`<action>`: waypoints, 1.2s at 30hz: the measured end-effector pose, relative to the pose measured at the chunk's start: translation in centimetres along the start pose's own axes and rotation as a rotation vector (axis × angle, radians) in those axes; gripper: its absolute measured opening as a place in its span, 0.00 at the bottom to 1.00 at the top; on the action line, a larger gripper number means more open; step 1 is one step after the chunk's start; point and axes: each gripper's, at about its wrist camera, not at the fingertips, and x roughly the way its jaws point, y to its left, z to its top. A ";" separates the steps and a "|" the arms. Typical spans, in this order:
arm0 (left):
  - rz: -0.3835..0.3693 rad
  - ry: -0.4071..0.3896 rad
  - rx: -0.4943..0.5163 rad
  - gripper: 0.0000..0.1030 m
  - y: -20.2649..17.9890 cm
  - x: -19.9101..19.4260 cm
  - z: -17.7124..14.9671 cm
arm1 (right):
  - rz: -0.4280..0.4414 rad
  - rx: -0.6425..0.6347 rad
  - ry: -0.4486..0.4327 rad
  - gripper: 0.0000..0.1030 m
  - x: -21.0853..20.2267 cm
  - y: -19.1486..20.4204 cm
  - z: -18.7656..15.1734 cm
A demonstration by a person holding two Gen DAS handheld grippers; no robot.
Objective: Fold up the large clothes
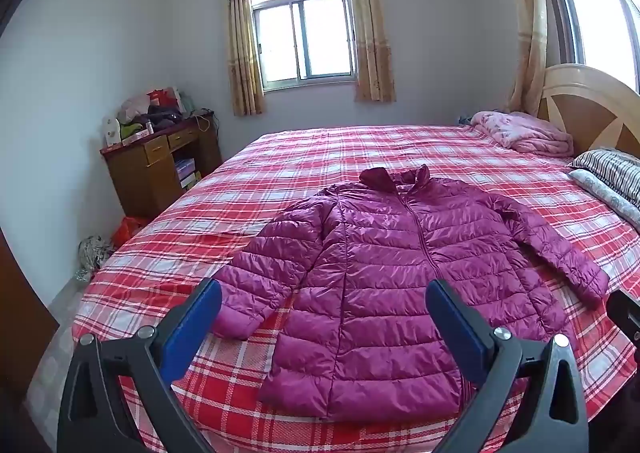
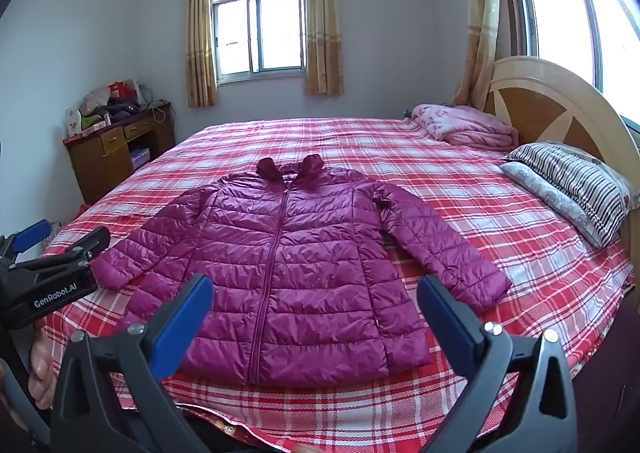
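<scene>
A magenta quilted puffer jacket (image 1: 392, 277) lies flat and zipped on the red plaid bed (image 1: 280, 157), collar away from me, both sleeves spread out. It also shows in the right wrist view (image 2: 292, 265). My left gripper (image 1: 324, 293) is open and empty, held above the jacket's lower left part near the left cuff. My right gripper (image 2: 316, 289) is open and empty above the jacket's hem. The left gripper also shows at the left edge of the right wrist view (image 2: 48, 253), in a hand.
A folded pink blanket (image 2: 464, 125) and striped pillows (image 2: 576, 185) lie by the wooden headboard (image 2: 548, 105) at right. A cluttered wooden desk (image 1: 160, 161) stands at back left. Bags (image 1: 96, 249) lie on the floor left of the bed.
</scene>
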 end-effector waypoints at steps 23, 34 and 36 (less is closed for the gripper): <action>0.015 0.000 -0.013 0.99 0.5 0.5 -0.1 | 0.007 0.004 0.011 1.00 0.5 -0.2 -0.3; 0.017 -0.005 -0.016 0.99 1.0 0.5 -0.1 | 0.008 0.006 0.015 1.00 0.7 -0.3 -0.5; 0.020 -0.008 -0.017 0.99 1.1 0.4 0.0 | 0.008 0.006 0.015 1.00 0.8 -0.2 -0.5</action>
